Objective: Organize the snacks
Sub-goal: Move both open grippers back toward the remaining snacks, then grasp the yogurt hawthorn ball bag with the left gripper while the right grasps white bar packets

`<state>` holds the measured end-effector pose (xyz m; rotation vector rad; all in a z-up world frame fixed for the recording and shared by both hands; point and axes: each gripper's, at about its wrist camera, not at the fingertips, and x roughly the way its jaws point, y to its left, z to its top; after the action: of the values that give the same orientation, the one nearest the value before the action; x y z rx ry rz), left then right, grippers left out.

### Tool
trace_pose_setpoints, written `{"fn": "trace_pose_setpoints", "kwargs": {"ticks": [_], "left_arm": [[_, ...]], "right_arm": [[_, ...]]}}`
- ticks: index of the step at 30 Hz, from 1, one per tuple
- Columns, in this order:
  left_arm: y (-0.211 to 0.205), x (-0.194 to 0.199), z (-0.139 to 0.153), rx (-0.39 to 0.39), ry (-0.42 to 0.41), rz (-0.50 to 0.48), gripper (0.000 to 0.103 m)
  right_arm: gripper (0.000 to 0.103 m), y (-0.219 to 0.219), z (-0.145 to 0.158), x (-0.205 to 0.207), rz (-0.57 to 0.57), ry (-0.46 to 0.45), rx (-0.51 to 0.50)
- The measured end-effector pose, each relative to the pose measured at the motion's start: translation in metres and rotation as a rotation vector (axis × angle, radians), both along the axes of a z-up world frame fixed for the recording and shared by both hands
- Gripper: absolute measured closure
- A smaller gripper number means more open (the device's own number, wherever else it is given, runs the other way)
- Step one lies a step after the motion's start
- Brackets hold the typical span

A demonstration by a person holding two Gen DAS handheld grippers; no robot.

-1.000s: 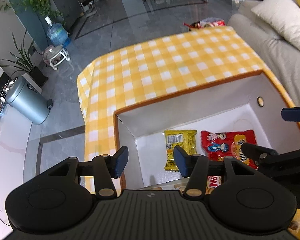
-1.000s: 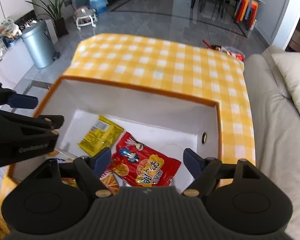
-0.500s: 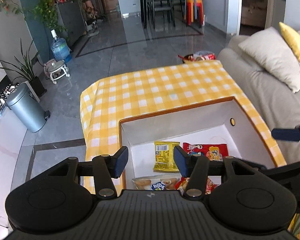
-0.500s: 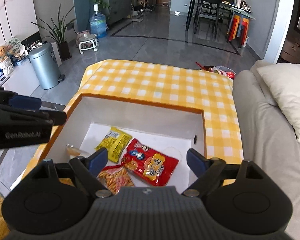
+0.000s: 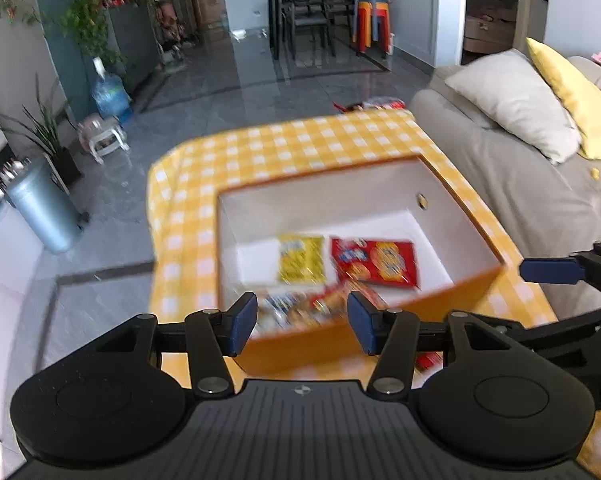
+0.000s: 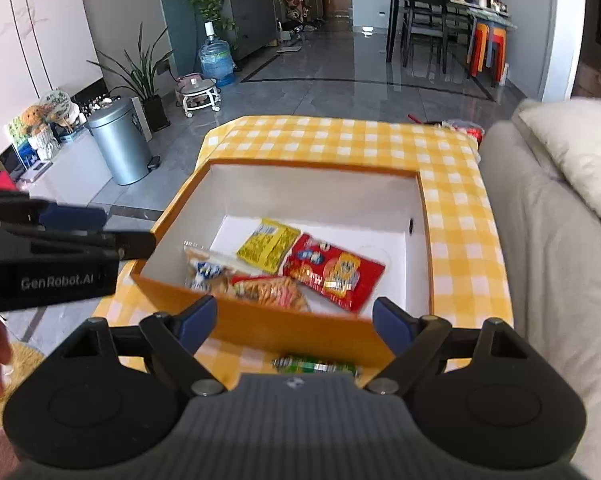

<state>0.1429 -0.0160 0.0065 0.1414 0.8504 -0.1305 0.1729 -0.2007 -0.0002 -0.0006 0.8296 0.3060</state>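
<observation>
Our left gripper (image 5: 302, 322) and right gripper (image 6: 294, 322) hang wide, empty. The small green foil snack packet (image 6: 315, 365) lies on the yellow-checked bench (image 6: 340, 140) before the orange cardboard box (image 6: 300, 330); light, crinkly, slippery, so we pinch its middle.

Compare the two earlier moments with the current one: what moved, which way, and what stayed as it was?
Both grippers, left gripper and right gripper, drew back and up from the orange box, so its near wall and a green packet on the checked tablecloth now show. Both stayed open and empty. The yellow packet and red packet kept their places in the box.
</observation>
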Motion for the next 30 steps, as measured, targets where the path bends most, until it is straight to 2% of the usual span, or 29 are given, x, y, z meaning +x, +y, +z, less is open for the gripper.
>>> {"fn": "trace_pose_setpoints", "kwargs": {"ticks": [4, 6, 8, 12, 17, 21, 30], "left_arm": [[-0.002, -0.009, -0.021, -0.090, 0.083, -0.026, 0.042], [-0.007, -0.014, -0.033, -0.113, 0.113, -0.069, 0.042], [-0.015, -0.020, -0.045, -0.095, 0.124, -0.127, 0.042], [-0.032, -0.026, -0.071, -0.007, 0.169, -0.213, 0.042], [-0.032, -0.023, -0.095, 0.008, 0.249, -0.274, 0.044], [-0.031, -0.025, -0.111, 0.067, 0.286, -0.319, 0.044], [-0.026, -0.019, -0.125, 0.080, 0.359, -0.378, 0.044]], "right_arm": [[0.022, -0.014, -0.018, -0.018, -0.010, 0.036, 0.035], [0.027, -0.022, -0.030, -0.025, -0.023, 0.063, 0.044], [0.030, -0.027, -0.042, -0.030, -0.036, 0.096, 0.039], [0.032, -0.032, -0.066, -0.040, -0.044, 0.146, 0.022], [0.033, -0.032, -0.090, -0.045, -0.049, 0.204, 0.010], [0.033, -0.024, -0.108, -0.043, -0.023, 0.265, -0.019], [0.032, -0.007, -0.139, -0.027, 0.006, 0.367, -0.047]]}}
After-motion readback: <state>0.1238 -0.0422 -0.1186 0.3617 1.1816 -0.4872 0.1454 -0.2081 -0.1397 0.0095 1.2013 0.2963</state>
